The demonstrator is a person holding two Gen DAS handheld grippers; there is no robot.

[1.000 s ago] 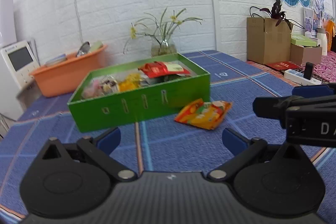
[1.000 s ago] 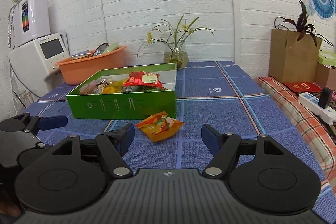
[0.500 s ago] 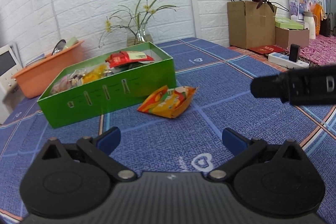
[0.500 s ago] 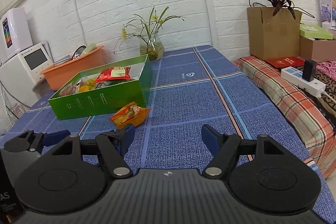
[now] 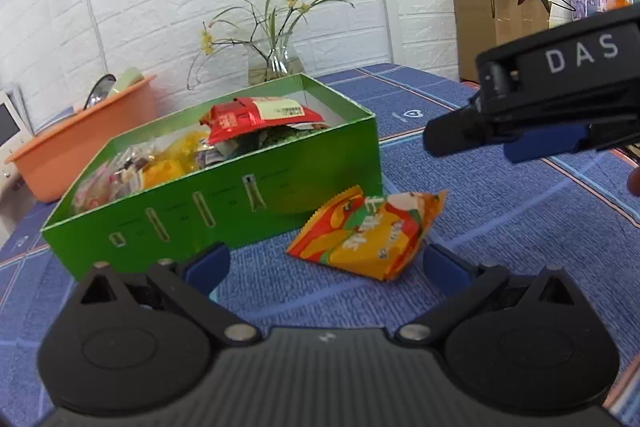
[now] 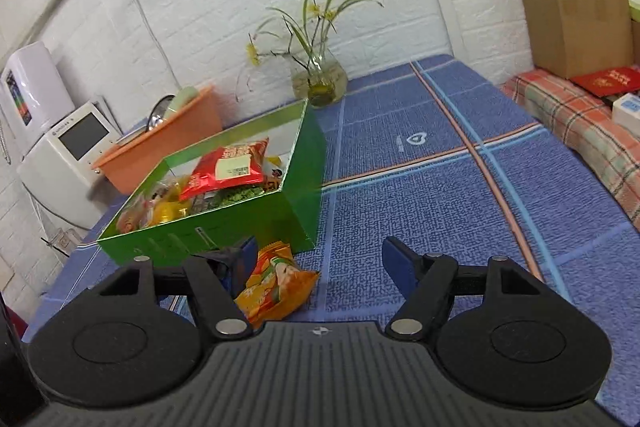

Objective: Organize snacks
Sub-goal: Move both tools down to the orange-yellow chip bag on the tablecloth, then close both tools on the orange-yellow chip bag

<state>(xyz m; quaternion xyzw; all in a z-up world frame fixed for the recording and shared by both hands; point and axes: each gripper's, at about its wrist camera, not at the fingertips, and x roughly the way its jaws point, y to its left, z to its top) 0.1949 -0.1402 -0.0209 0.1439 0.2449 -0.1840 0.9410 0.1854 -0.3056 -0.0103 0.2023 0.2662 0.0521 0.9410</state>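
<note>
An orange snack packet (image 5: pixel 368 231) lies flat on the blue tablecloth just in front of the green box (image 5: pixel 224 203), which holds several snack bags with a red one (image 5: pixel 256 115) on top. My left gripper (image 5: pixel 324 267) is open, low over the cloth, with the packet just ahead between its blue fingertips. In the right wrist view the same orange packet (image 6: pixel 276 287) sits by the left fingertip of my open right gripper (image 6: pixel 320 263), with the green box (image 6: pixel 296 211) behind it. The right gripper's side shows in the left wrist view, above and right of the packet.
An orange plastic tub (image 5: pixel 80 135) stands behind the box at the left, next to a white appliance (image 6: pixel 64 163). A glass vase with flowers (image 6: pixel 318 83) is by the brick wall. A cardboard box with a plant (image 6: pixel 576 11) stands at the far right on a plaid cloth.
Both grippers have moved in toward the orange packet and the green box, which now look much nearer. The right gripper has swung in close above the packet. Both stay open.
</note>
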